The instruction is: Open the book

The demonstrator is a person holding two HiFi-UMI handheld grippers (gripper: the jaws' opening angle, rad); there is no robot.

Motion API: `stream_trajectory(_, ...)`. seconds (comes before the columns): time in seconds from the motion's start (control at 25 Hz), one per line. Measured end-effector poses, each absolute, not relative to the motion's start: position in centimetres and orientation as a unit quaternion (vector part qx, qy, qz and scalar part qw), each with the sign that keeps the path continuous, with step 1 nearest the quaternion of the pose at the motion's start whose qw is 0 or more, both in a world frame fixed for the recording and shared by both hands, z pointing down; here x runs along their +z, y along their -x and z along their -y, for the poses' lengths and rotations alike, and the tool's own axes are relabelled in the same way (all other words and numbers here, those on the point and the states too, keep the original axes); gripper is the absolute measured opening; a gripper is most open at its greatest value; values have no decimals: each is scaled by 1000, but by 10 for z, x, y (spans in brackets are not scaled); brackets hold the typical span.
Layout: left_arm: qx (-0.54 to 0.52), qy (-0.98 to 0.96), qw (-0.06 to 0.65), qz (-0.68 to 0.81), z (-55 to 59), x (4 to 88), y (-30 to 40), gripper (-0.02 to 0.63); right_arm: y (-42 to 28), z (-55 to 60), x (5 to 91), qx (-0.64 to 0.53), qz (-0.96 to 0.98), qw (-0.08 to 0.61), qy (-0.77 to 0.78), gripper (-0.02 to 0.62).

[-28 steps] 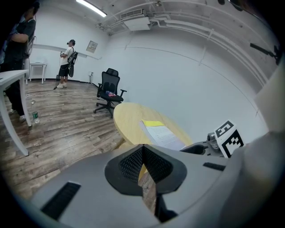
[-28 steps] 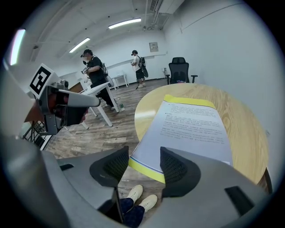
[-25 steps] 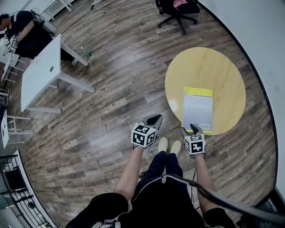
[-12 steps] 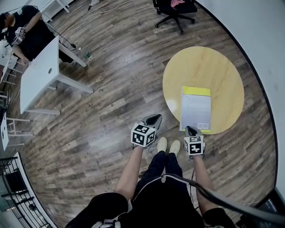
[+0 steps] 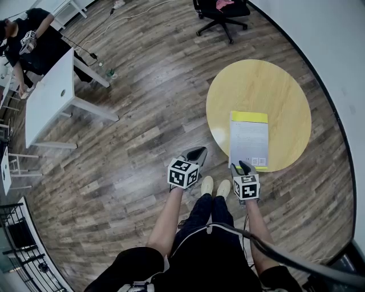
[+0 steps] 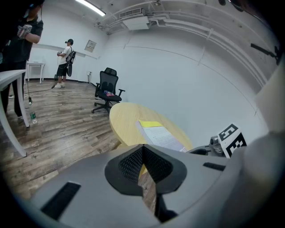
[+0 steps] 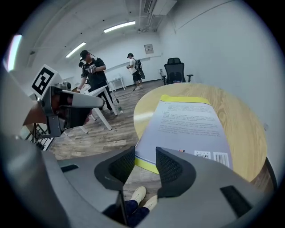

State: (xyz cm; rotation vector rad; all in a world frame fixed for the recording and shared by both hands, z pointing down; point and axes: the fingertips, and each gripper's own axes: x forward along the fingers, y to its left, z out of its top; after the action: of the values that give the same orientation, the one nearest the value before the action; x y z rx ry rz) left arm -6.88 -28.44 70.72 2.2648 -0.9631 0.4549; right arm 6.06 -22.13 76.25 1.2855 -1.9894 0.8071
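1. A closed book [image 5: 248, 140] is seen lying flat on a round yellow table [image 5: 268, 85], on the side of the top nearest the person. A pale printed cover faces up, with a yellow band along the far edge.
2. The book's near edge is placed close to the table's rim, just ahead of the right gripper [image 5: 244, 167].
3. In the right gripper view, the jaws of the right gripper [image 7: 145, 160] are seen parted by a narrow gap, having just been opening. The near left corner of the book [image 7: 191, 122] is seen in that gap. Whether either pad touches the corner cannot be told, and no grip on the book is seen.
4. The left gripper [image 5: 197, 153] is held over the wooden floor [image 5: 142, 125], to the left of the table and well apart from the book.
5. In the left gripper view, the jaws of the left gripper [image 6: 142, 151] are seen closed together, with nothing caught between them. The table [image 6: 124, 122] and the book [image 6: 158, 133] are seen beyond them.
6. The person's shoes [image 5: 217, 186] are seen on the floor between the two grippers.
7. A black office chair [image 5: 222, 14] is seen beyond the table, and a white desk [image 5: 51, 97] stands far to the left.
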Motion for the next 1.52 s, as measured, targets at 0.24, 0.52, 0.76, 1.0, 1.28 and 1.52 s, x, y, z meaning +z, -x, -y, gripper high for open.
stream_trajectory(0.24,172,-858,315,369,287,709,73,-2,-50,220,764,311,764,300,-480,253)
stream_trajectory(0.52,169,-857,316,370,285,707,75,-2,-46,220,765,302,758,326,-478,268)
stream_trajectory(0.76,167,-856,317,374,287,709,77,-2,-51,221,768,281,750,355,-482,268)
stream_trajectory(1.0,166,-855,319,373,289,709,80,-2,-48,221,765,257,746,381,-482,222)
stream_trajectory(1.28,165,-856,319,373,291,709,81,-2,-45,220,763,249,744,388,-483,152)
stream_trajectory(1.52,164,-857,318,370,290,709,80,-2,-39,215,763,254,743,381,-487,41)
